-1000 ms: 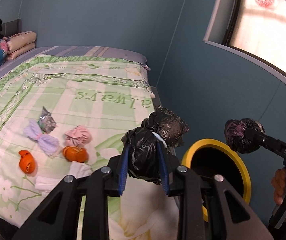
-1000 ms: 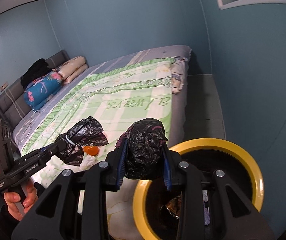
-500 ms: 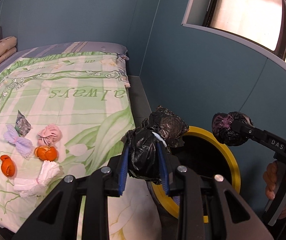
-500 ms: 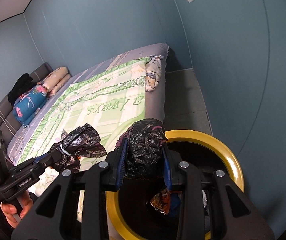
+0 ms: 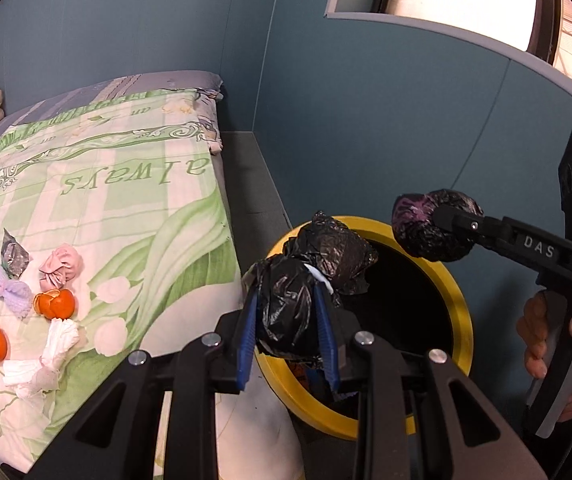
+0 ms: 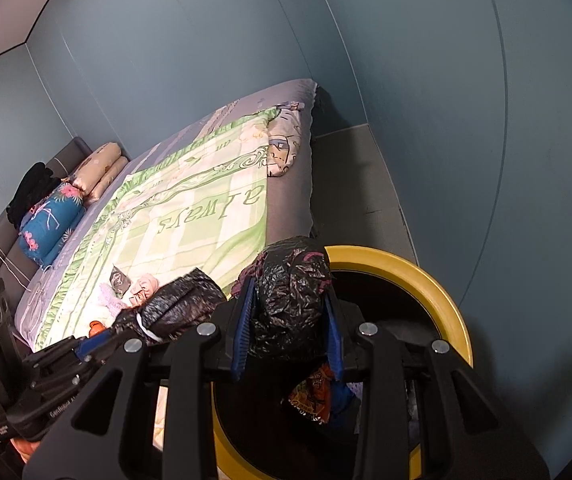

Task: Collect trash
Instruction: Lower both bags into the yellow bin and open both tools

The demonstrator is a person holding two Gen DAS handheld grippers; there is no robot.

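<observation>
- Blue walls enclose a bedroom; a bed (image 5: 97, 208) with a green-and-white quilt stands left of a yellow-rimmed bin (image 5: 456, 300) on the grey floor.
- Left gripper (image 5: 288, 330) is clenched on a black bag bundle (image 5: 286, 308), held over the bin's near-left rim.
- Right gripper (image 6: 289, 334) is clamped on a second bundle (image 6: 292, 304), held over the bin's (image 6: 438, 292) opening.
- Inside the bin, below that second bundle, lies crumpled coloured wrapping (image 6: 310, 396).
- On the quilt, left of the bin, more trash lies well apart from it: orange peels (image 5: 54, 303), a pink wad (image 5: 61, 270), a lilac wrapper (image 5: 7, 288), a foil scrap (image 5: 13, 254) and white tissue (image 5: 41, 358).
- Pillows (image 6: 97, 170) sit at the bed's end farthest from the bin.
</observation>
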